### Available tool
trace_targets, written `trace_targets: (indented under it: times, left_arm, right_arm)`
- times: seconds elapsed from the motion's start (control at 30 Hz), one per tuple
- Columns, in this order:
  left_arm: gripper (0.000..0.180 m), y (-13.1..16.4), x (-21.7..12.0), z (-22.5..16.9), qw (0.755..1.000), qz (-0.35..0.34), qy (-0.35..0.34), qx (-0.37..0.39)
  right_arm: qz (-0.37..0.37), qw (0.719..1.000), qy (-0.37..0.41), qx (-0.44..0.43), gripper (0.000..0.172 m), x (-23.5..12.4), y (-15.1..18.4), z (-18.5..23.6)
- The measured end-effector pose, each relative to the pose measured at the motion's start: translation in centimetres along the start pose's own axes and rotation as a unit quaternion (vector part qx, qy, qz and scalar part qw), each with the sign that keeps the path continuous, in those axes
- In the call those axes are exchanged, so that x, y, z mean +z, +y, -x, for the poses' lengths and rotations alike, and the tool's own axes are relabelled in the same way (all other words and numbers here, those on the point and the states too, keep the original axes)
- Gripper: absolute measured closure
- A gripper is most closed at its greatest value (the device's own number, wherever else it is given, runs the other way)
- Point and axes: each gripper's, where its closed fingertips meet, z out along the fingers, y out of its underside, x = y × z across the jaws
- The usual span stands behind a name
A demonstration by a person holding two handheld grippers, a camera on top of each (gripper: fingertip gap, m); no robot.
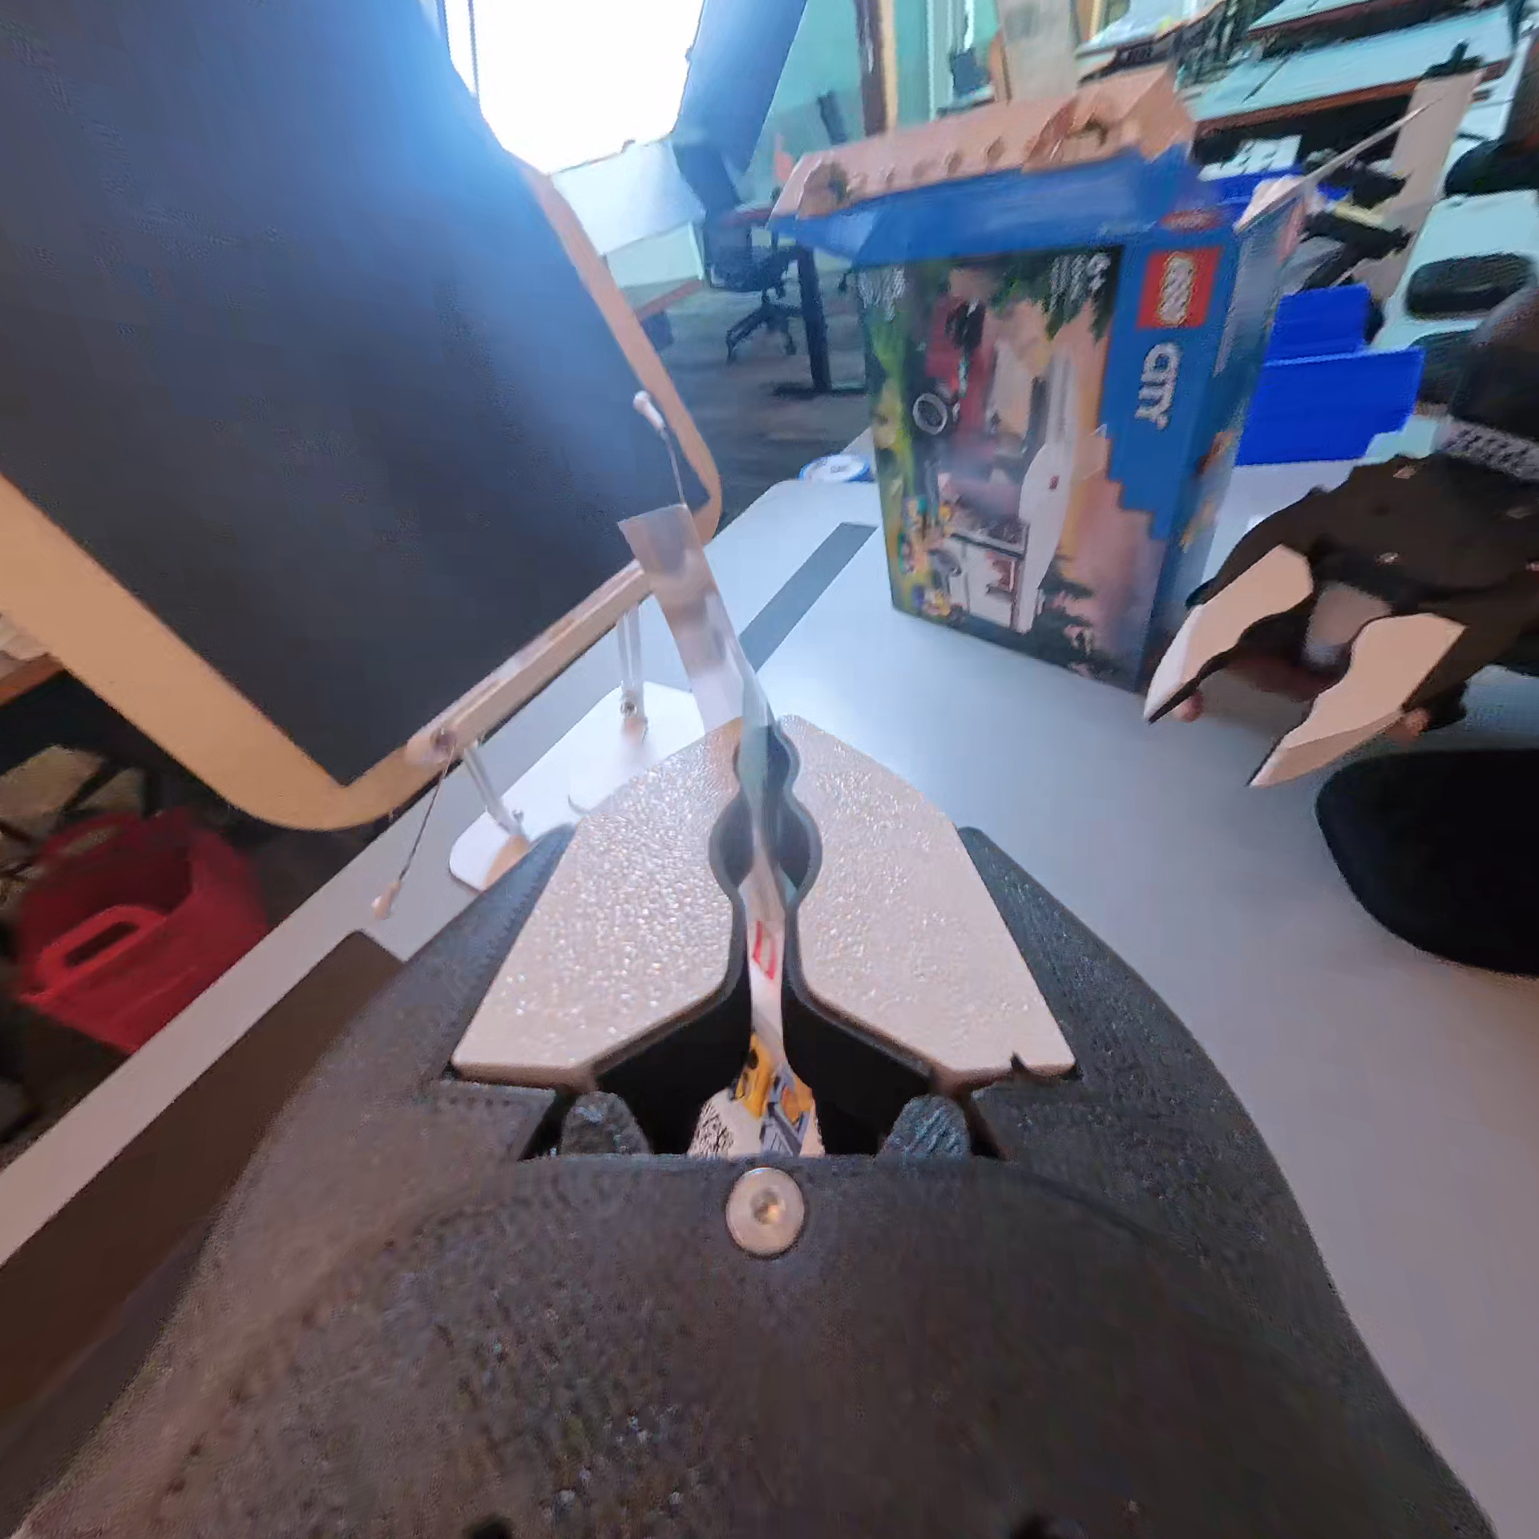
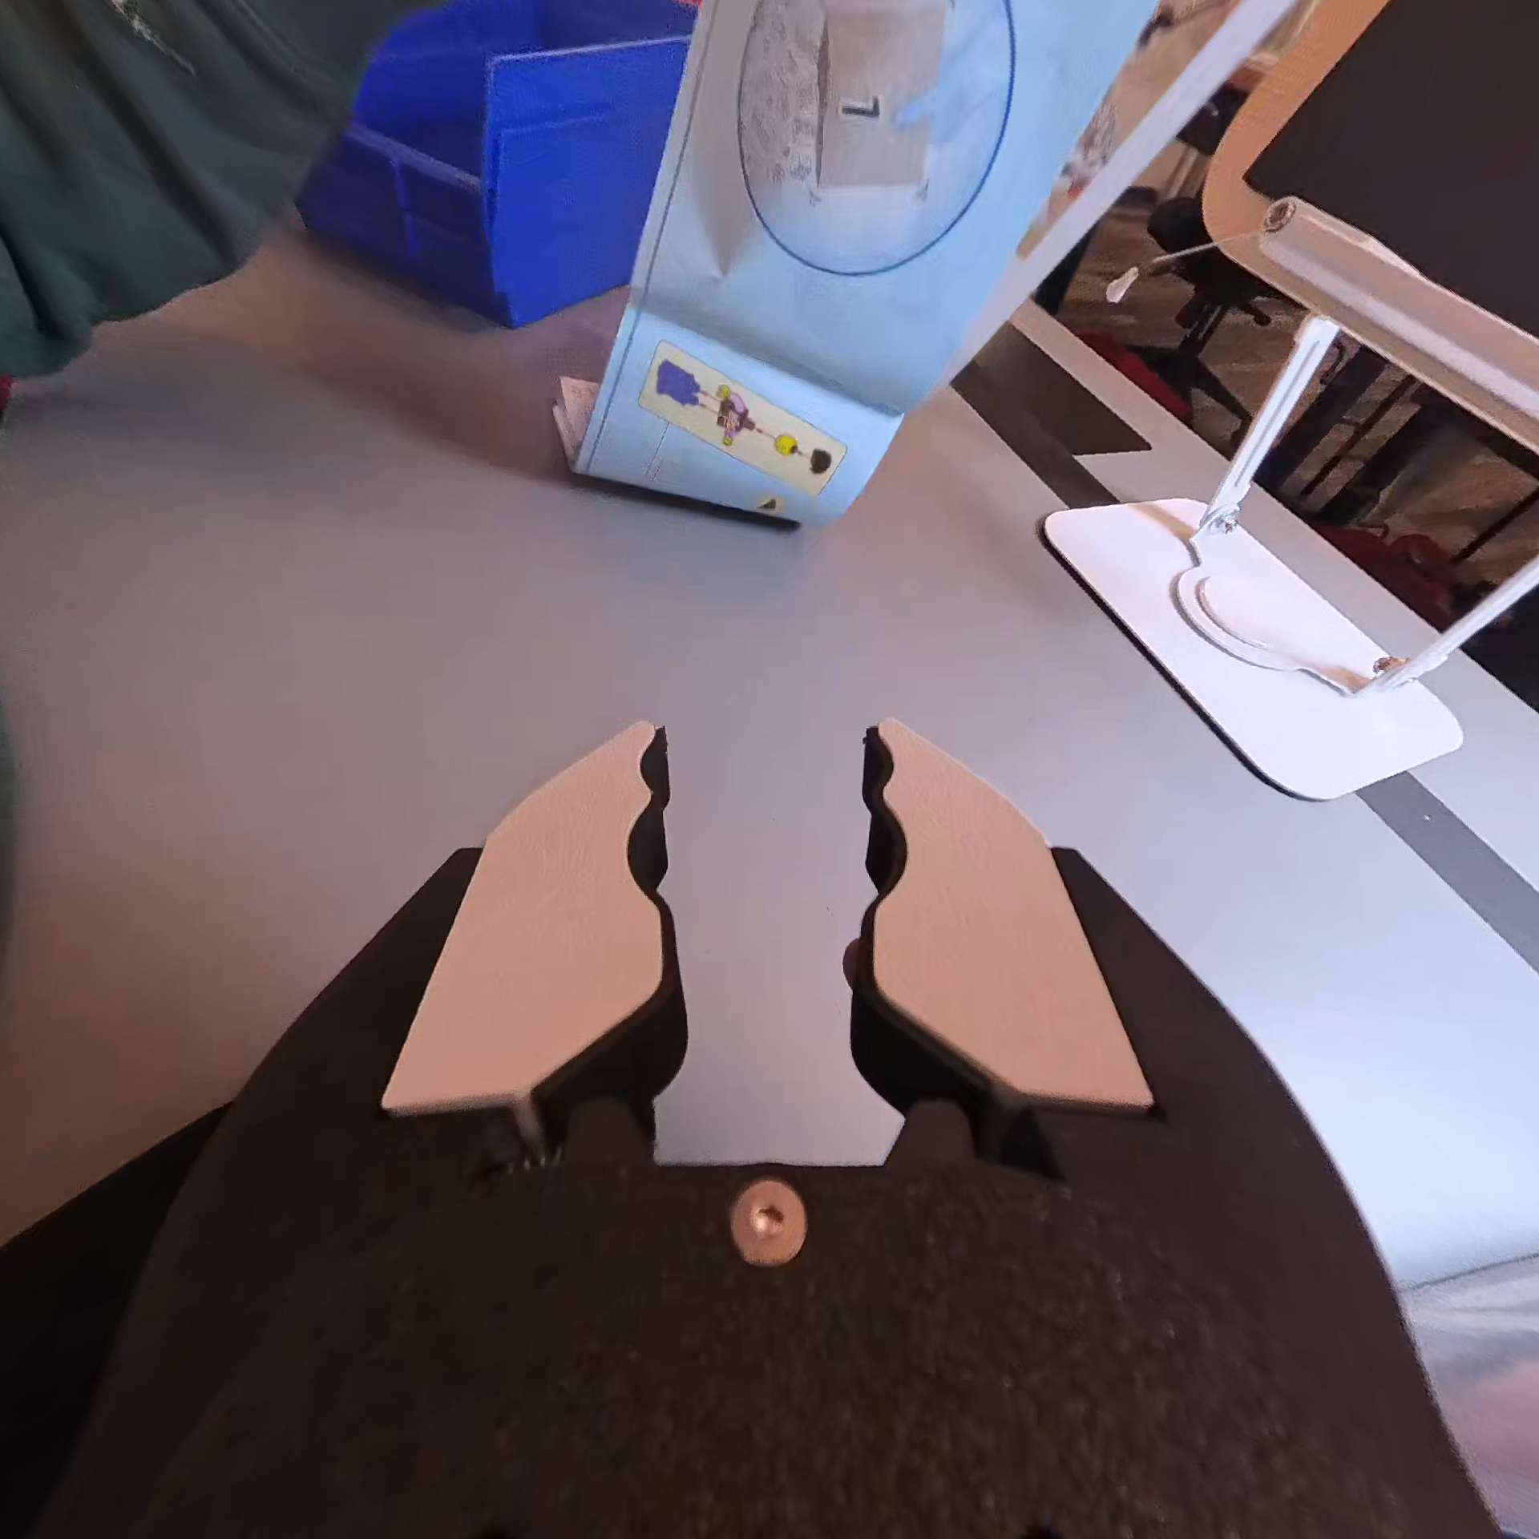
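While our left gripper (image 1: 762,799) pinches a clear bag (image 1: 708,633), our right gripper (image 2: 766,749) hangs wide and bare above the table (image 2: 333,666), near the box (image 1: 1041,433).

— What colours do you see on your left gripper (image 1: 762,749)?
— Pale, pebbled pads on a black grainy body; you have a booklet (image 1: 708,616) pinched there, glossy grey at its edge, with red and yellow print lower down.
— And the toy box (image 1: 1058,433)?
— Blue, with a red logo patch and a jungle-green picture bearing a white shape.
— Your right gripper (image 2: 766,741)?
— Plain pinkish-white pads on black, over a grey table (image 2: 333,625).
— Beyond it?
— You have a light-blue page (image 2: 799,250) with a small multicoloured diagram, a blue bin (image 2: 516,166), and a white stand base (image 2: 1249,658).
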Motion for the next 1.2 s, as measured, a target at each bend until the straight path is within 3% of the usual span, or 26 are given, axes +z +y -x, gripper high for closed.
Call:
trace_targets:
  times: [0.1,0.2,0.27,0.33,0.4,0.5,0.57,0.63,0.7,0.8,0.93,1.0,1.03,1.07,1.2]
  left_arm:
    - [0.18,-3.3,0.2,-2.6,0.999,-0.032,0.027,0.024]
    - [0.18,-8.5,-0.1,-6.0,0.99,-0.108,0.085,0.013]
    - [0.179,-11.6,-0.7,-6.1,0.984,-0.162,0.079,-0.007]
    - [0.179,-12.5,-1.1,-4.0,0.98,-0.19,0.048,-0.041]
    - [0.179,-10.7,-1.0,-0.9,0.977,-0.188,0.017,-0.097]
    - [0.18,-3.3,-0.1,3.7,0.975,-0.133,-0.043,-0.173]
    - [0.18,1.8,0.0,5.3,0.967,-0.106,-0.064,-0.223]
    - [0.18,4.9,-0.7,6.0,0.961,-0.098,-0.078,-0.247]
    - [0.18,6.6,-1.3,5.8,0.96,-0.09,-0.084,-0.25]
    - [0.18,7.3,-1.7,4.4,0.975,-0.073,-0.089,-0.189]
    - [0.178,8.0,-0.1,-3.2,0.994,-0.007,0.057,-0.096]
    - [0.159,9.3,0.8,-8.3,0.986,0.042,0.147,-0.06]
    - [0.139,9.8,1.1,-10.2,0.98,0.064,0.177,-0.059]
    - [0.124,10.0,1.5,-10.8,0.979,0.079,0.18,-0.06]
    - [0.114,11.7,1.5,-5.8,0.987,0.114,0.089,-0.065]
  right_arm:
    - [-0.004,1.0,0.004,0.004,0.127,-0.2,0.0,-0.5]
    - [-0.026,1.0,-0.005,0.017,0.12,-0.6,-0.5,-0.3]
    - [-0.024,0.999,-0.017,0.025,0.108,-0.7,-0.3,0.1]
    - [-0.015,0.999,-0.025,0.032,0.096,-0.8,0.2,0.2]
    - [0.0,0.999,-0.025,0.041,0.087,-0.9,0.9,0.0]
    - [0.042,0.997,-0.022,0.055,0.083,-1.1,2.8,-0.3]
    - [0.084,0.994,-0.005,0.068,0.093,-0.8,4.8,-1.2]
    - [0.109,0.991,0.012,0.075,0.102,-0.5,6.2,-2.0]
    - [0.113,0.99,0.026,0.078,0.109,-0.2,6.5,-2.5]
    - [0.101,0.992,0.019,0.071,0.109,0.3,6.1,-2.3]
    - [0.103,0.993,0.016,0.054,0.109,1.0,6.1,-1.6]
    - [0.103,0.993,0.015,0.049,0.109,1.3,6.2,-1.3]
    - [0.104,0.993,0.015,0.048,0.109,1.5,6.3,-1.2]
    - [0.105,0.993,0.014,0.047,0.109,1.6,6.3,-1.2]
    - [0.101,0.994,0.01,0.046,0.111,1.6,6.3,-0.8]
